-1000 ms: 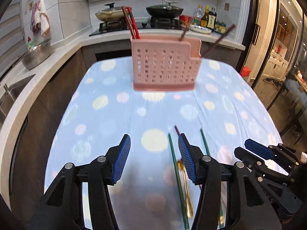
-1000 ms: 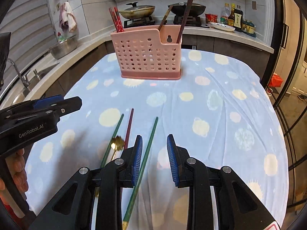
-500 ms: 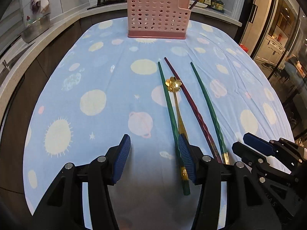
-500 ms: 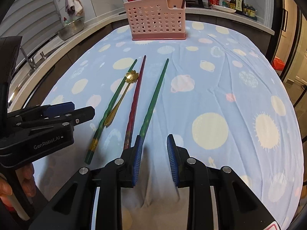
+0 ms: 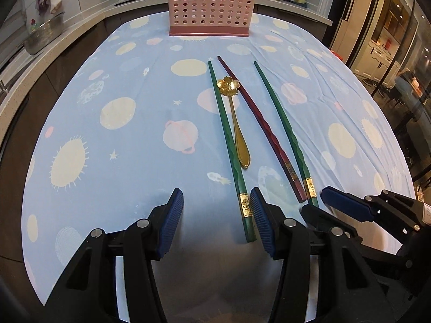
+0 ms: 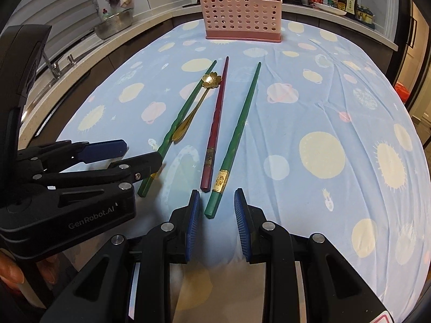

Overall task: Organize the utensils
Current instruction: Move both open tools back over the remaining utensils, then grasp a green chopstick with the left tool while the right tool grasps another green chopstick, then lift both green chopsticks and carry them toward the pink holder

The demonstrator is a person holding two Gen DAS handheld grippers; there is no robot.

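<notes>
pink holder (image 6: 242,13) at top already has chopsticks; two green chopsticks (image 6: 234,140), red chopstick (image 6: 216,119), gold spoon (image 6: 199,105) remain mid-frame; left gripper (image 5: 216,222) and right gripper (image 6: 216,222) both spread, empty

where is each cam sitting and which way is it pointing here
Left wrist view: sits on the left gripper, angled down along its open fingers across the table toward the pink holder; the right gripper enters at the lower right.
Right wrist view: sits on the right gripper, same downward heading, open fingers flanking the near end of a green chopstick; the left gripper and part of a hand show at left.
Shared: holder, gold spoon, dark red chopstick, both green chopsticks, blue tablecloth.
</notes>
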